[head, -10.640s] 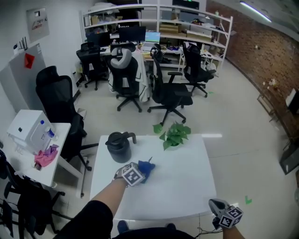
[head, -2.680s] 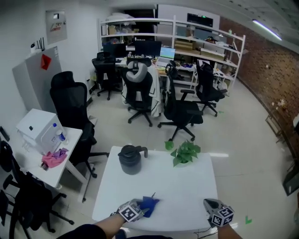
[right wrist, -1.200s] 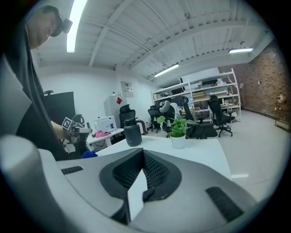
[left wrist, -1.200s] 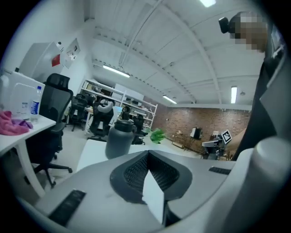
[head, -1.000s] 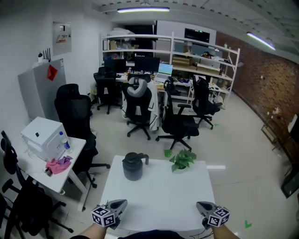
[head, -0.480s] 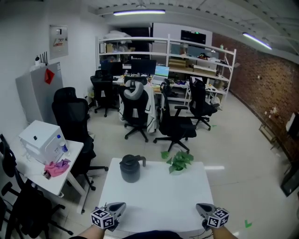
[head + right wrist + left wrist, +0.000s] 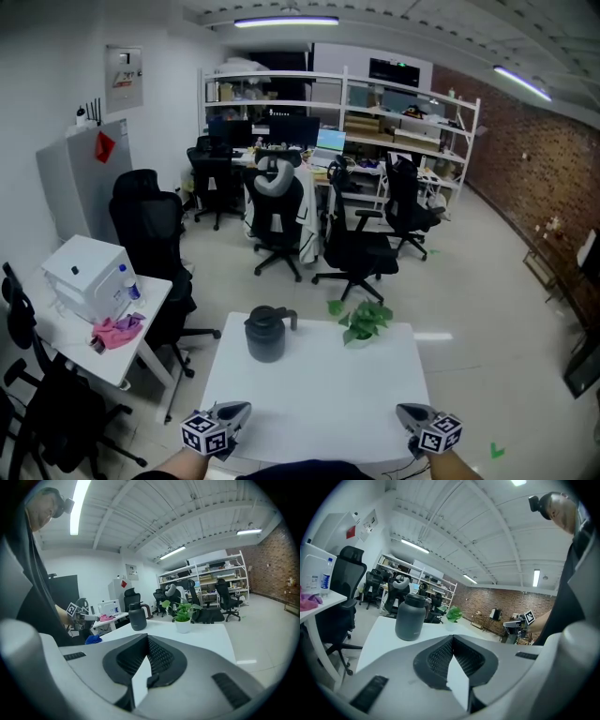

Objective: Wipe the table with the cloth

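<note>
The left hand-held gripper [image 7: 242,409] and the right hand-held gripper [image 7: 405,411] hover at the near corners of the table [image 7: 319,384], each with jaws pressed together on nothing. The blue cloth [image 7: 93,639] shows only in the right gripper view, a crumpled lump with no clear long axis, just below the left one. The left hand is therefore far nearer.

Open office, brick wall [image 7: 511,131] at right, white shelving [image 7: 347,94], black office chairs [image 7: 356,251], pale floor [image 7: 469,281], ceiling strip lights [image 7: 286,21]
</note>
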